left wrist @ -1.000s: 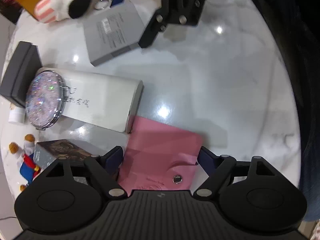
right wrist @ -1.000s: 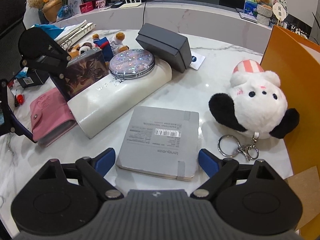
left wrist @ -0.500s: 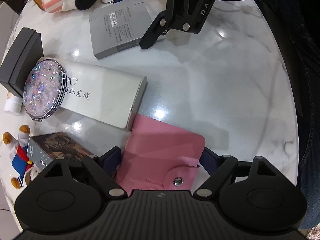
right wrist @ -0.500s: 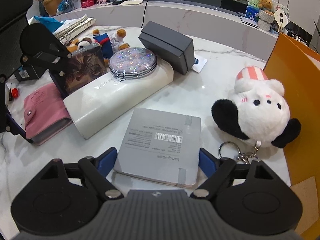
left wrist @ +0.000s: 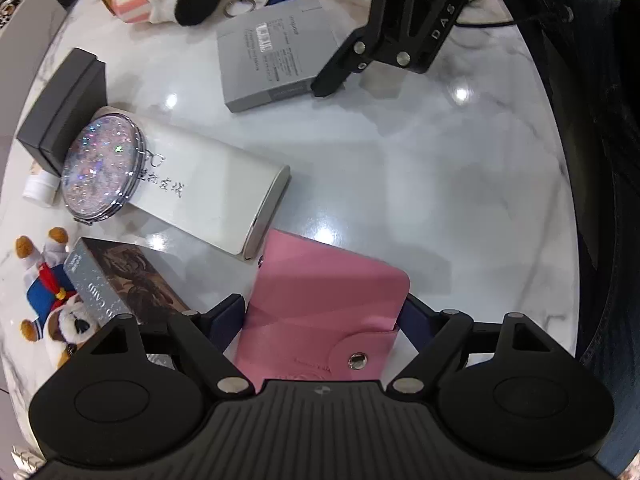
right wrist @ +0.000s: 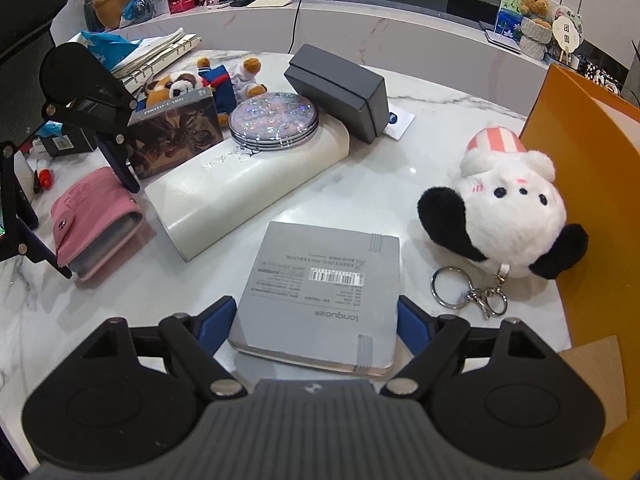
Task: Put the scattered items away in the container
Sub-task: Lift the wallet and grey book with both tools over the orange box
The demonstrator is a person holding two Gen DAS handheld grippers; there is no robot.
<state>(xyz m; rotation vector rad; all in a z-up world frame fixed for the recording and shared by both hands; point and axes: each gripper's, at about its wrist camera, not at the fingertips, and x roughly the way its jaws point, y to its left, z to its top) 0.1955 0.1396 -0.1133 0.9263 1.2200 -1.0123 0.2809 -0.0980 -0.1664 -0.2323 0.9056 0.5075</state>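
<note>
Two grasps in preparation on a marble table (left wrist: 420, 168). Lower centre of the left wrist view: the left gripper (left wrist: 322, 318) is seen pointing down, its jaws closing around a pink wallet (left wrist: 320, 304) that lies flat between the blue fingers (left wrist: 228, 314); contact cannot be told. The wallet is judged light, soft-covered and slightly yielding, best taken across its long edges. Lower centre of the right wrist view: the right gripper (right wrist: 316, 322) is held wide, unclosed, with a grey notebook (right wrist: 320, 292) between its fingers. The notebook is judged stiff and smooth, best gripped by its side edges. An orange container (right wrist: 592, 184) stands at the right edge.
</note>
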